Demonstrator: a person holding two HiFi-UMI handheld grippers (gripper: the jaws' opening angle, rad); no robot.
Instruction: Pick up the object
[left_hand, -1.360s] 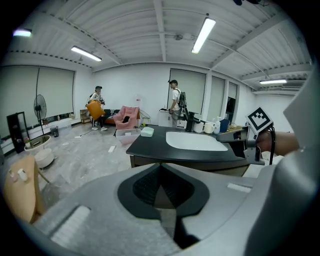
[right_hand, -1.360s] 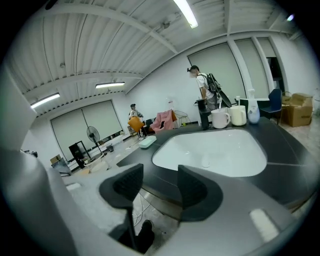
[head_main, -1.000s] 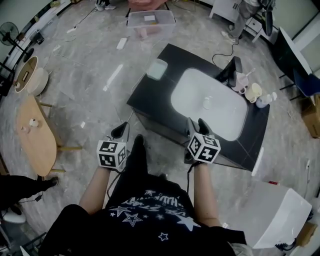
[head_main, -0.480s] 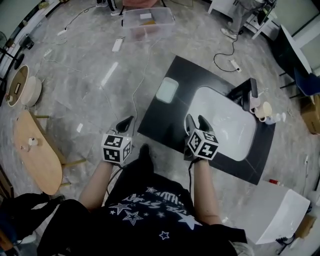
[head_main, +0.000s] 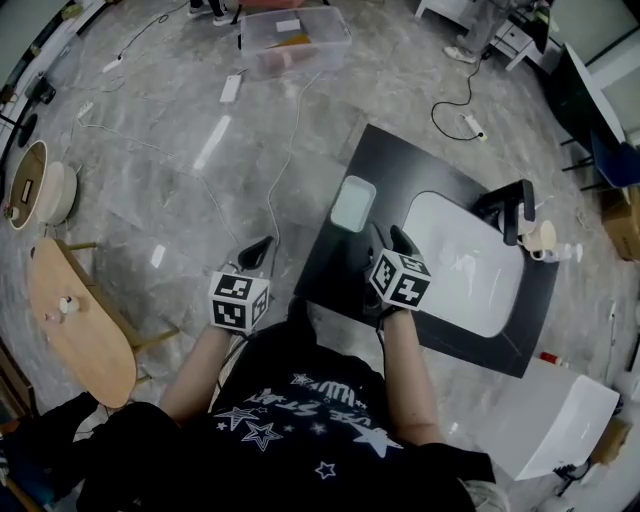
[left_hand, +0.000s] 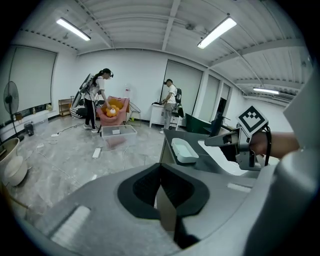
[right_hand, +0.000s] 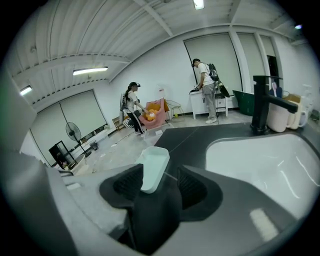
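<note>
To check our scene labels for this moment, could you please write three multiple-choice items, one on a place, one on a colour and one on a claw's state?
1. Where does the pale rectangular plastic tray lie?
A. On the black countertop, beside the white sink basin
B. Inside that basin
C. On a shelf

2. What colour is the tall tap at the basin?
A. White
B. Black
C. Red

3. How is the right claw?
A. Shut on the tray
B. Shut on the tap
C. Open and empty

Answers:
1 A: the head view shows the tray on the dark top, outside the basin's rim.
2 B: the head view and the right gripper view both show it black.
3 C: the right gripper view shows the jaws apart, gripping nothing, with the tray lying further ahead.
</note>
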